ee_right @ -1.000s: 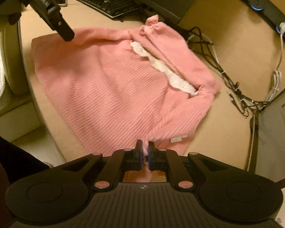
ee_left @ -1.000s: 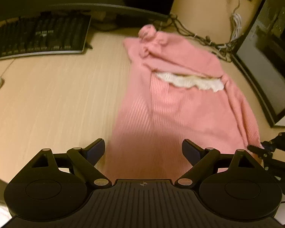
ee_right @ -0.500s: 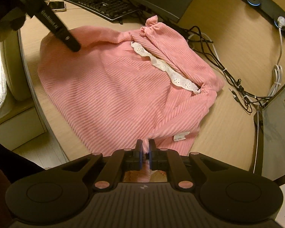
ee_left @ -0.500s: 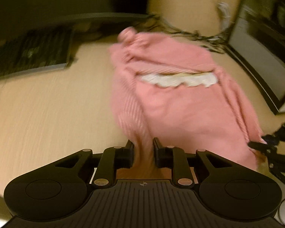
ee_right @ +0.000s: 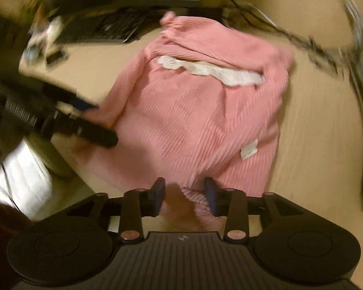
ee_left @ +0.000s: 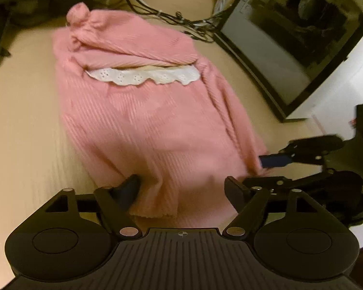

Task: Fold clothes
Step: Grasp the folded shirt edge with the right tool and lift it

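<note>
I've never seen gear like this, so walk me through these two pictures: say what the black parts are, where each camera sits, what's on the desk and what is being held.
A person holds a two-finger gripper in each hand; each carries a camera looking along its fingers. One picture is from the left gripper, the other from the right gripper. A pink ribbed garment with white lace trim lies on the wooden desk, near a keyboard, cables and a monitor. Both grippers are open with the garment's near hem between their fingers; neither holds anything.
</note>
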A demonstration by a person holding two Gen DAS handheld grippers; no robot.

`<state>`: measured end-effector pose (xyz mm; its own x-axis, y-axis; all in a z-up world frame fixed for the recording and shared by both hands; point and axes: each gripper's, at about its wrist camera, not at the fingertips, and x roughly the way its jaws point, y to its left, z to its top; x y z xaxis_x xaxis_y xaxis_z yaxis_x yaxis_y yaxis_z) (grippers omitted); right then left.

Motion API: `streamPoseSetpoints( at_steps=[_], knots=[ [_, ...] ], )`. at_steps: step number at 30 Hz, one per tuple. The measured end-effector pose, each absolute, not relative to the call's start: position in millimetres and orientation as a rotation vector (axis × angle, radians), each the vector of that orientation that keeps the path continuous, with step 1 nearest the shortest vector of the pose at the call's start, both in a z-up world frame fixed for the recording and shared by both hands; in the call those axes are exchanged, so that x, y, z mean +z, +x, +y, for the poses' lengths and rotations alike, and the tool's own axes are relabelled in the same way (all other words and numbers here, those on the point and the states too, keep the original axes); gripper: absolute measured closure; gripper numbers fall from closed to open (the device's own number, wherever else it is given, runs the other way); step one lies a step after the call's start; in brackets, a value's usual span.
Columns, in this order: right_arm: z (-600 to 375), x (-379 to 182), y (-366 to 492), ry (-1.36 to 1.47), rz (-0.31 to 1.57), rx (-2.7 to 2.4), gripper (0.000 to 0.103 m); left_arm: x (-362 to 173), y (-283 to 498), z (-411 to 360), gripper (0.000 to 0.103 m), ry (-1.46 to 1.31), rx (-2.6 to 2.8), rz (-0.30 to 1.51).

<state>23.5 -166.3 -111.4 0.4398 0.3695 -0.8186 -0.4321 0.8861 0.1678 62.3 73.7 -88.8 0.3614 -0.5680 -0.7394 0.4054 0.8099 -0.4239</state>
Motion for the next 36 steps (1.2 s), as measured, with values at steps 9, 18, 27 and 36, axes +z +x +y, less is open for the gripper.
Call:
streamPoseSetpoints(
  at_steps=[9,18,27,36],
  knots=[
    [-177,-86,13,0.065,1.068,0.382,0.058,-97,82,107,0.011,-0.328,-0.806,1.198],
    [-154,-19,120,0.075,0.737,0.392,0.073,-95,96,108,0.009,-0.3,-0.841,1.294],
    [-91,-72,227,0.055,0.753,0.572,0.075,-42,107,117,0.008,-0.188,-0.807,1.271],
    [-98,-91,284,-0.033,0.728,0.558,0.072,-21,159,155,0.004,-0.302,-0.549,1.052]
  ],
)
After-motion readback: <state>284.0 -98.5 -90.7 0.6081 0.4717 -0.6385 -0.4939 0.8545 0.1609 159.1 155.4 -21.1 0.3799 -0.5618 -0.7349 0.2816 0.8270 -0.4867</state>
